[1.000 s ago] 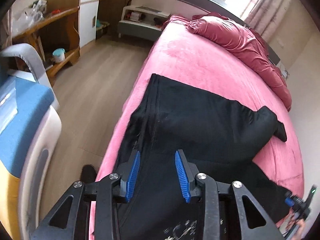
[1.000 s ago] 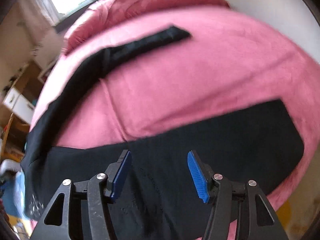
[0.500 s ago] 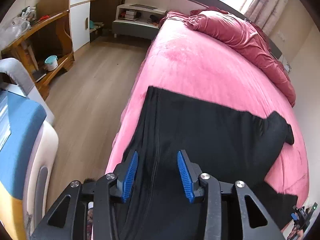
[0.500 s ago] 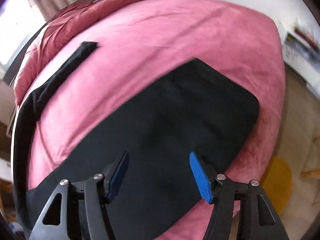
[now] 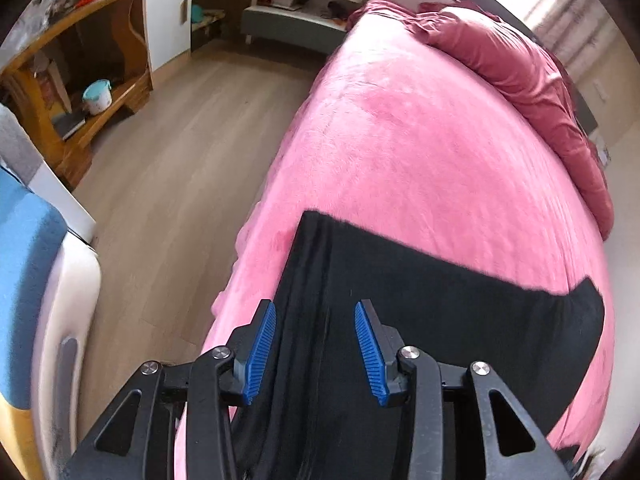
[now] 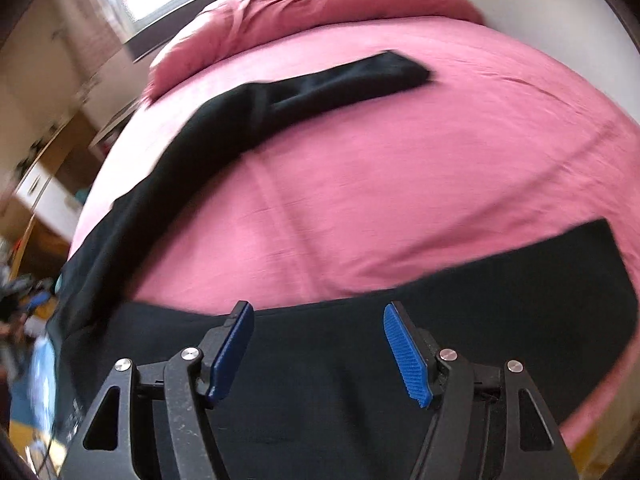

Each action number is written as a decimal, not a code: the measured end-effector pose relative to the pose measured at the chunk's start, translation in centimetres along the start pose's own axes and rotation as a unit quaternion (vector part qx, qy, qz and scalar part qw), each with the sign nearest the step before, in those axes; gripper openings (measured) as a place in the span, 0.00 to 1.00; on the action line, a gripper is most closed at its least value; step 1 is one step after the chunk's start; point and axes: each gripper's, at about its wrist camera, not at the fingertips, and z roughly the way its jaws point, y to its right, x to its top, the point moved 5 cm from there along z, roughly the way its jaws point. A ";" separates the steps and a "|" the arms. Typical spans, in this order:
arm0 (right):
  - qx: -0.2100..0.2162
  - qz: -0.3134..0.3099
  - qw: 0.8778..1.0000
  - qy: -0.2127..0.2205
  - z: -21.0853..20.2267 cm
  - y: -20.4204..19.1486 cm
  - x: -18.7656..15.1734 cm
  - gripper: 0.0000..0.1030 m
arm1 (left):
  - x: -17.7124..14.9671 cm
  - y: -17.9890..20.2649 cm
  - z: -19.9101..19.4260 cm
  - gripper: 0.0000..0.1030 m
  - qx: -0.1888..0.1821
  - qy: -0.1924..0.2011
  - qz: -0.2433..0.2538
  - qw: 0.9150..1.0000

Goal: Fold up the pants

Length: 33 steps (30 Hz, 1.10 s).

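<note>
Your black pants [image 5: 420, 320] lie spread on the pink bed [image 5: 420, 152], directly under and ahead of both tools. In the right wrist view one leg [image 6: 280, 96] runs long and narrow away toward the crumpled red duvet [image 6: 320, 4], while the other leg [image 6: 500, 300] stretches off to the right along the near edge — the two splay apart in a V with bare pink between them. The fold turns on that: the far leg's long axis points away from you and leftward, so it must be brought across onto the near one.

Your left gripper [image 5: 316, 344] hovers with its blue pads spread, straddling a lengthwise ridge of fabric near the bed's left edge; nothing is pinched. Your right gripper [image 6: 316, 344] is likewise spread wide over the near leg, holding nothing.

Compared with half a second ago, the right camera has swung back left — the far leg fills more of the view — and the left has drawn closer to the cloth.
</note>
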 end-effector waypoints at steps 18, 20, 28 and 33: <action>0.067 -0.062 0.996 -0.014 6.1 -10.0 6.1 0.69 | 2.6 2.9 3.7 0.22 0.013 0.006 0.052 0.999; 0.068 -0.074 0.995 -0.007 6.4 -11.2 7.6 0.69 | 2.3 3.1 2.9 0.21 -0.004 0.018 0.052 0.998; 0.078 -0.107 0.991 -0.004 8.2 -15.5 11.4 0.69 | 0.3 5.2 -1.8 0.18 -0.068 0.070 0.085 0.992; 0.080 -0.131 0.988 -0.005 9.5 -18.5 12.7 0.67 | -0.4 5.1 -3.4 0.17 -0.074 0.092 0.084 0.990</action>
